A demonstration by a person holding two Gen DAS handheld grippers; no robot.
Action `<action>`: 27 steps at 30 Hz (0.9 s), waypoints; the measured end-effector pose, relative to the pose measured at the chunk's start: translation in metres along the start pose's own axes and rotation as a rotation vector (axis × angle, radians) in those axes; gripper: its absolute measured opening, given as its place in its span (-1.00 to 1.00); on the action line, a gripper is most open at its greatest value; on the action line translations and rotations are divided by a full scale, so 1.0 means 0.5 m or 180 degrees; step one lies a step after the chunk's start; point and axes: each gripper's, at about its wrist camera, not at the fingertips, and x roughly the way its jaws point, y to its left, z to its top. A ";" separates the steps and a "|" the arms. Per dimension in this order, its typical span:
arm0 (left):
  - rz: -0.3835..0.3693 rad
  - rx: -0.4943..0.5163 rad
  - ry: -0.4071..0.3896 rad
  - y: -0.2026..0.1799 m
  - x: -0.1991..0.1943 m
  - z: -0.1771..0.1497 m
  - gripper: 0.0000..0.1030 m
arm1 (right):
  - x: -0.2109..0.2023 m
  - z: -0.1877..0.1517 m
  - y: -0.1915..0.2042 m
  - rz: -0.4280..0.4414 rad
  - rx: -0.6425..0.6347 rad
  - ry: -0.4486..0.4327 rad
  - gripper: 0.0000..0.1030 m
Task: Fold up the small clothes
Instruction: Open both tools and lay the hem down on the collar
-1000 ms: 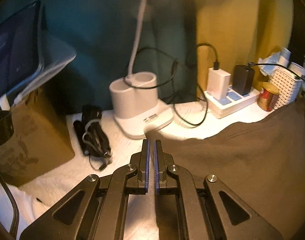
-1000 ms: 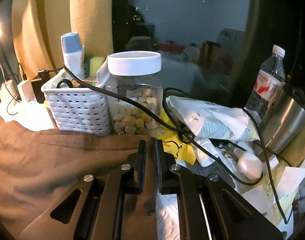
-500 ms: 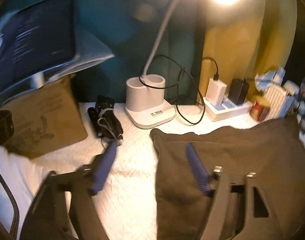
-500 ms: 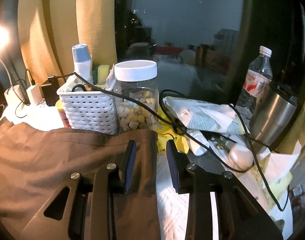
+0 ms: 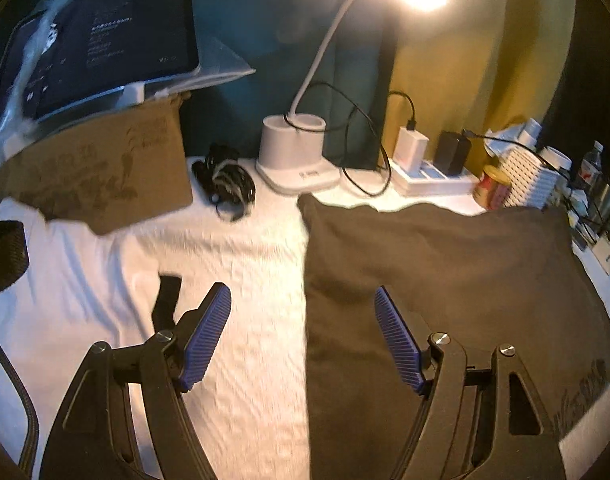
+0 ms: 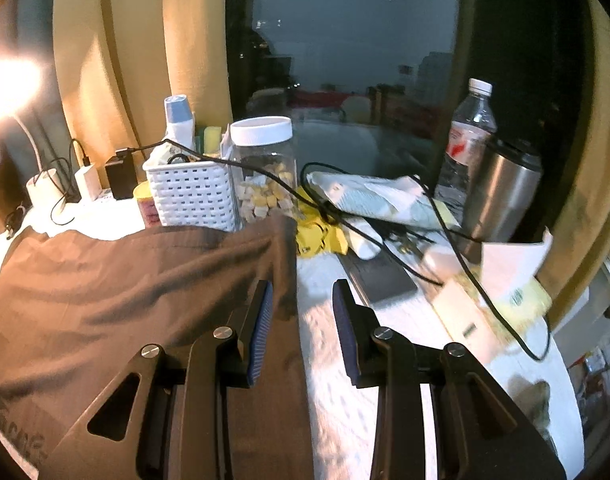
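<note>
Brown garment (image 5: 445,272): spread flat on white cloth (image 5: 241,264).
Left gripper (image 5: 303,336): jaws wide apart, straddling garment's left edge.
Right gripper (image 6: 301,320): jaws apart, straddling garment's right edge.

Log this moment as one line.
left gripper: open | right gripper: open | dark brown cloth garment: flat, released, on white towel

A lit desk lamp (image 5: 297,156) is seen beside a power strip (image 5: 433,180) (2 chargers plugged in), a cardboard box (image 5: 105,176) further left.
</note>
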 end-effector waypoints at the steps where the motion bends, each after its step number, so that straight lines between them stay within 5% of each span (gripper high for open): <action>1: -0.0004 -0.0005 0.0013 -0.001 -0.006 -0.008 0.44 | -0.009 -0.008 -0.003 -0.0006 0.0009 0.0007 -0.36; 20: -0.0022 0.0177 0.0278 -0.029 -0.065 -0.153 0.44 | -0.109 -0.212 -0.082 -0.0082 0.0339 0.0410 -0.35; 24: -0.0054 0.0213 0.0303 -0.033 -0.080 -0.172 0.44 | -0.122 -0.251 -0.075 0.0028 0.0432 0.0501 0.06; 27: -0.0124 0.0214 0.0341 -0.034 -0.088 -0.187 0.44 | -0.124 -0.276 -0.066 0.0044 0.0512 0.0559 0.06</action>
